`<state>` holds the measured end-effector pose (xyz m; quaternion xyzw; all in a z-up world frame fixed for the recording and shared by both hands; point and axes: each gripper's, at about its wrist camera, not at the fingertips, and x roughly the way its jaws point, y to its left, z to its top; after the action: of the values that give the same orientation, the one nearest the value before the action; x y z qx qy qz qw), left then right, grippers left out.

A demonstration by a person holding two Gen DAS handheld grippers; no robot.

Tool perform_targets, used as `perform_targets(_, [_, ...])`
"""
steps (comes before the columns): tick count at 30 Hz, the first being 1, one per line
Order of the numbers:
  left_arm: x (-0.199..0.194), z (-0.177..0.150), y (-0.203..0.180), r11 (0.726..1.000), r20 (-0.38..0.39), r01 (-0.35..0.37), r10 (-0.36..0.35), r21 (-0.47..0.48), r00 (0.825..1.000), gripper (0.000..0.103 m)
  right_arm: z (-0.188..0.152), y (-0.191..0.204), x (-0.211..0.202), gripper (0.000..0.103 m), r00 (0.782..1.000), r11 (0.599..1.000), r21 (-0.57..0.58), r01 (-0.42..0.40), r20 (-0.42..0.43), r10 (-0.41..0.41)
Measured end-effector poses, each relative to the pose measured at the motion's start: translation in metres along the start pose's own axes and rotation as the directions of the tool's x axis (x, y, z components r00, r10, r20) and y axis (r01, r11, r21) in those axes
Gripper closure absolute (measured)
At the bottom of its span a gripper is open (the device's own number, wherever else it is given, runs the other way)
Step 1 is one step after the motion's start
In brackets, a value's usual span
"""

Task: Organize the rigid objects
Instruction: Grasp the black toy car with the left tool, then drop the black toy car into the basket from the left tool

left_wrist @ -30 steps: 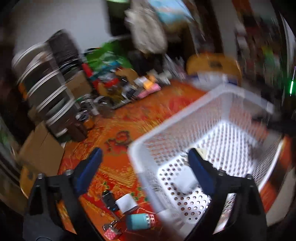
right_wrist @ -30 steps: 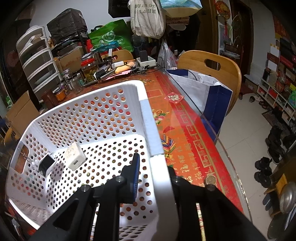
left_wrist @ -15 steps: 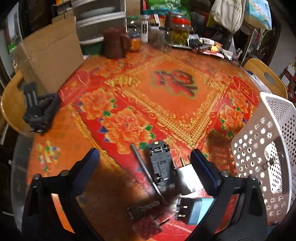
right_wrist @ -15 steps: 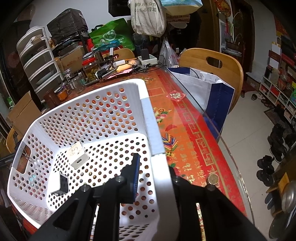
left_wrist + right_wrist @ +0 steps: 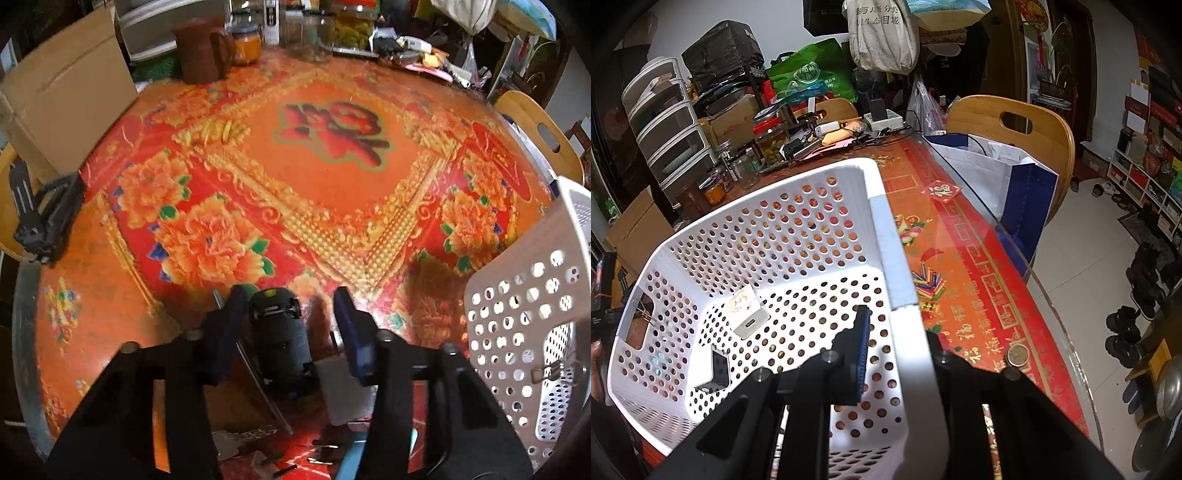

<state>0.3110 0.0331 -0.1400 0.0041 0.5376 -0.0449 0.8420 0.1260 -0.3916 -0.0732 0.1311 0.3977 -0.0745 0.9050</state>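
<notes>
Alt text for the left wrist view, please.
The left tongs straddle a black toy car lying on a red floral tablecloth; their jaws have just been closing, a gap still on its right. A white basket stands right, a white block beside the car.

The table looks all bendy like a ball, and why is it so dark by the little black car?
Left wrist view: the fisheye lens bulges the table; the left gripper shadows the toy car, slightly blurred. Right wrist view: sharper and brighter, with the basket rim curving and glare along the glass table edge.
</notes>
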Motion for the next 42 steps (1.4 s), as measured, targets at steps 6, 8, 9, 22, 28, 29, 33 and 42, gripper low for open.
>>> perform_targets(6, [0.008,-0.003,-0.002,1.0,-0.014,-0.014,0.014,-0.001,1.0,0.072,0.0,0.0,0.0,0.086,1.0,1.0,0.0,-0.002,0.002,0.002])
perform_targets(8, [0.01,-0.003,-0.002,1.0,-0.018,-0.023,0.023,0.002,1.0,0.075,0.0,0.0,-0.001,0.086,1.0,1.0,0.0,-0.006,0.004,0.006])
perform_targets(9, [0.01,-0.004,-0.002,1.0,-0.013,-0.026,0.026,-0.001,1.0,0.075,0.0,0.0,-0.001,0.086,1.0,1.0,0.0,-0.006,0.004,0.006])
perform_targets(22, [-0.064,-0.012,0.001,0.989,0.256,-0.147,0.141,0.003,0.956,0.076,0.001,0.0,0.0,0.086,1.0,1.0,-0.001,-0.008,0.005,0.008])
perform_targets(28, [-0.112,-0.017,-0.004,0.97,0.397,-0.241,0.209,0.031,0.894,0.076,0.001,0.0,0.0,0.086,1.0,1.0,-0.001,-0.008,0.005,0.008])
perform_targets(29, [-0.117,-0.018,-0.006,0.966,0.405,-0.256,0.219,0.038,0.888,0.076,0.002,0.0,0.0,0.086,1.0,1.0,-0.001,-0.009,0.005,0.009])
perform_targets(33, [-0.132,-0.018,-0.008,0.961,0.415,-0.273,0.232,0.041,0.88,0.076,0.002,0.001,-0.001,0.086,1.0,1.0,-0.002,-0.011,0.006,0.011])
perform_targets(42, [-0.16,-0.025,-0.029,0.948,0.462,-0.312,0.251,0.059,0.851,0.076,0.002,0.001,-0.001,0.086,1.0,1.0,-0.003,-0.011,0.006,0.011])
